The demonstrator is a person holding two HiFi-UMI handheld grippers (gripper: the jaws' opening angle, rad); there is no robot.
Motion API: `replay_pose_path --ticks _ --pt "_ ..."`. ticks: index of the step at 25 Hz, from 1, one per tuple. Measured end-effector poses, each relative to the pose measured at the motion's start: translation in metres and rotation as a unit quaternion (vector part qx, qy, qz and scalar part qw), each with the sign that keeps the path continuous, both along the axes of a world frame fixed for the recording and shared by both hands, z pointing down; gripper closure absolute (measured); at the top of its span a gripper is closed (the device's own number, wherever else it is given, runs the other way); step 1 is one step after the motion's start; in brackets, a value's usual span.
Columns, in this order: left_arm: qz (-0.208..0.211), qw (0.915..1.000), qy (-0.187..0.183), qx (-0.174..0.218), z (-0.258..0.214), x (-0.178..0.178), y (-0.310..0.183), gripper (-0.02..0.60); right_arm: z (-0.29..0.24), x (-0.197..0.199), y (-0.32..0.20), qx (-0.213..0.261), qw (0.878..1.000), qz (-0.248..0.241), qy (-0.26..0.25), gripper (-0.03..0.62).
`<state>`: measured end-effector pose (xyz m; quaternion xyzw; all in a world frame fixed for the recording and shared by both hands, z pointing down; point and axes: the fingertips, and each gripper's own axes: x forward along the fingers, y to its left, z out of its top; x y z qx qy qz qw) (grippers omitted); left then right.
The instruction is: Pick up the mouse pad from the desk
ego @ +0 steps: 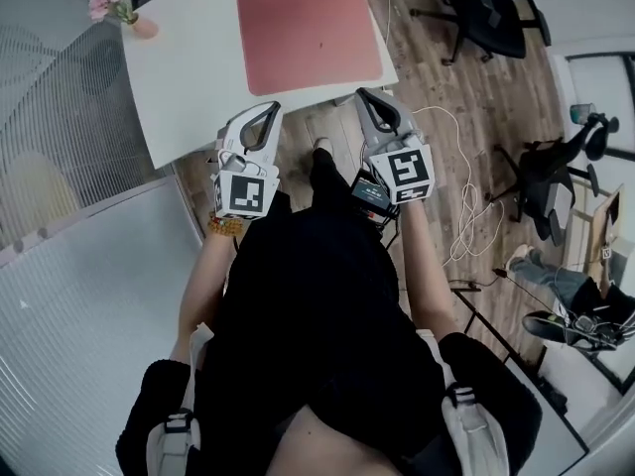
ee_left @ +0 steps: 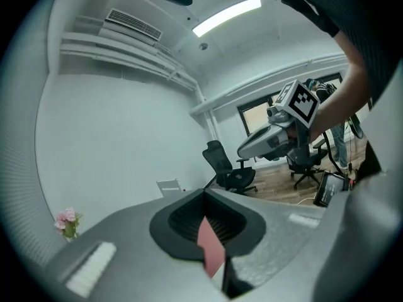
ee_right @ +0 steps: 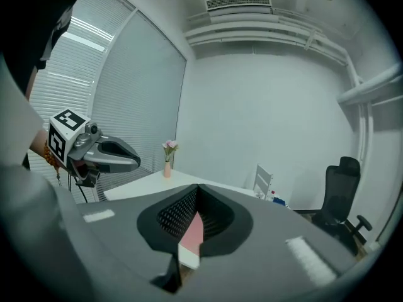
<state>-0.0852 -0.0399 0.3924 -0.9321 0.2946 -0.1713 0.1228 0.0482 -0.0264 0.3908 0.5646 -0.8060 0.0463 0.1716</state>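
The pink mouse pad [ego: 308,28] lies flat on the white desk [ego: 189,77], toward its right side. Both grippers hover side by side just short of the desk's near edge, below the pad. My left gripper [ego: 270,109] has its jaws closed tip to tip and holds nothing. My right gripper [ego: 363,95] is likewise shut and empty. In the left gripper view a sliver of the mouse pad [ee_left: 211,244] shows through the gap behind the closed jaws [ee_left: 204,192]. The right gripper view shows the same pink sliver [ee_right: 192,231] behind its shut jaws [ee_right: 198,186].
A small vase of pink flowers [ego: 124,13] stands at the desk's far left corner. Black office chairs [ego: 486,8] stand on the wood floor to the right, with a white cable [ego: 466,206] trailing there. A glass partition [ego: 60,167] runs along the left.
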Motion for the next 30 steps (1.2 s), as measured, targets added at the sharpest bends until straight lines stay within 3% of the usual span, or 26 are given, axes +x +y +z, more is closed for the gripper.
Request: replay_pose_path --ticks 7,14,22,30 --pt "-0.064 0.9971 -0.039 -0.013 0.033 0.040 -0.037 0.581 0.037 0.042 -0.040 -0.012 0.997 -0.070 0.014 0.568" --pt "-0.073 0.9939 -0.076 -0.032 0.068 0.055 -0.057 0.581 0.079 0.057 -0.069 -0.039 0.991 -0.117 0.043 0.566" --pt "-0.043 0.9892 -0.126 -0.062 0.122 0.071 -0.082 0.554 0.123 0.052 -0.089 -0.071 0.980 -0.167 0.083 0.566" --pt "0.026 0.9717 -0.214 -0.097 0.184 0.087 -0.074 0.513 0.172 0.047 -0.086 -0.123 0.957 -0.222 0.138 0.543"
